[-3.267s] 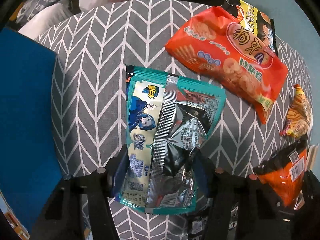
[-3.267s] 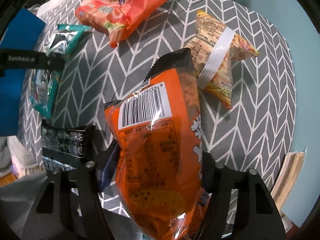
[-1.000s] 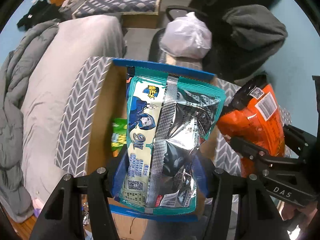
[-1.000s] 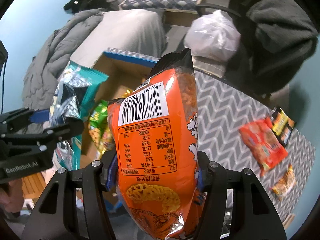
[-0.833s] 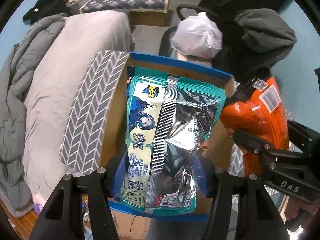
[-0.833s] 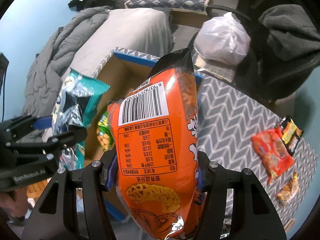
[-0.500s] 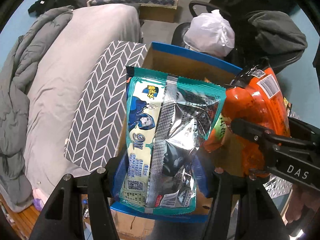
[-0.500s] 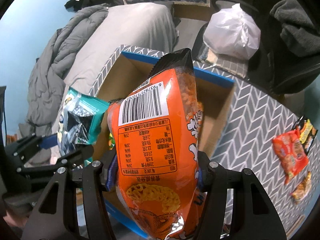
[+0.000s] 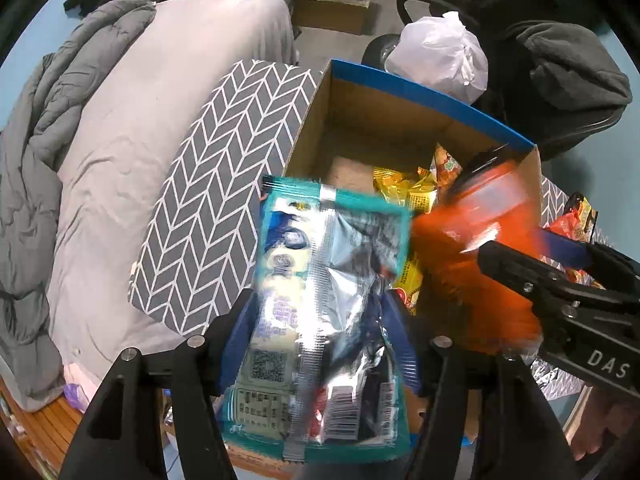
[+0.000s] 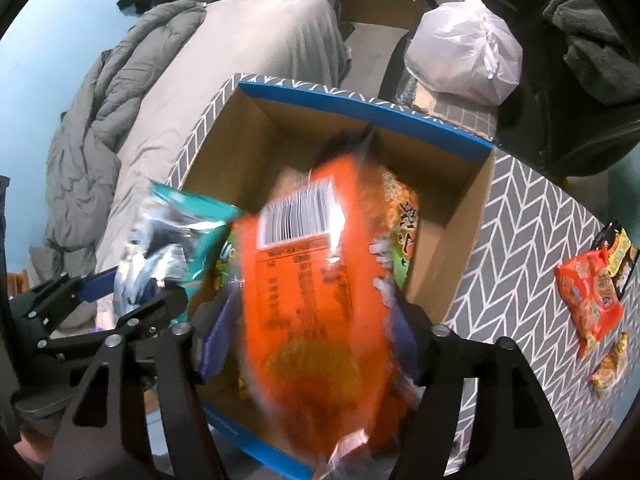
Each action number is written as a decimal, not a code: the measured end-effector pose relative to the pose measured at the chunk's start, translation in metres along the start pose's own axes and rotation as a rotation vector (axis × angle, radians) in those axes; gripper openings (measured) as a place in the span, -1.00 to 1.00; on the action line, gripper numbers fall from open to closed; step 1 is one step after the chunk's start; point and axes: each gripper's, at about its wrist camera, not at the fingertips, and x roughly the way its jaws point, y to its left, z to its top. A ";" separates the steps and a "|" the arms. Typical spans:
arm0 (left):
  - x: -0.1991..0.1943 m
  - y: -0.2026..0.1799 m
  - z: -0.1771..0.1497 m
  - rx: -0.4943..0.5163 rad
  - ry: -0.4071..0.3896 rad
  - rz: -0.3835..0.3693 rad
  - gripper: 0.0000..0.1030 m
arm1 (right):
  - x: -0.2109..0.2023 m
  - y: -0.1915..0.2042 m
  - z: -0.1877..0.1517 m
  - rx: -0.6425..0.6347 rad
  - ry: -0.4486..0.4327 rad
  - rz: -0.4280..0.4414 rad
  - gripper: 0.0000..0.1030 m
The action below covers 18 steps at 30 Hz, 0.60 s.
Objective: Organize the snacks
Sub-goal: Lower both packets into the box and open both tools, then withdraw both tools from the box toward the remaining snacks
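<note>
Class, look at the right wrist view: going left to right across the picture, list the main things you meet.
Grey duvet → teal packet → orange packet → box wall → red packet on the tablecloth.

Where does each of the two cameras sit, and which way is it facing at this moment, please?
Left wrist: rides the left gripper, looking steeply down into the cardboard box; its own fingers, opening, flank the blurred teal packet; the right gripper enters at right.
Right wrist: rides the right gripper, angled down at the same cardboard box; its opening fingers flank the blurred orange packet; the left gripper shows at left.
Shared: box, both packets, white plastic bag, bed.
</note>
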 end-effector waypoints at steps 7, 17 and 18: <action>-0.004 0.000 0.000 -0.011 0.008 0.007 0.29 | -0.014 -0.004 -0.002 0.001 -0.032 -0.026 0.48; -0.027 -0.026 -0.004 0.056 -0.047 0.027 0.38 | -0.040 -0.022 -0.012 0.008 -0.068 -0.080 0.48; -0.029 -0.031 -0.004 0.065 -0.048 0.025 0.38 | -0.044 -0.025 -0.013 0.011 -0.071 -0.085 0.48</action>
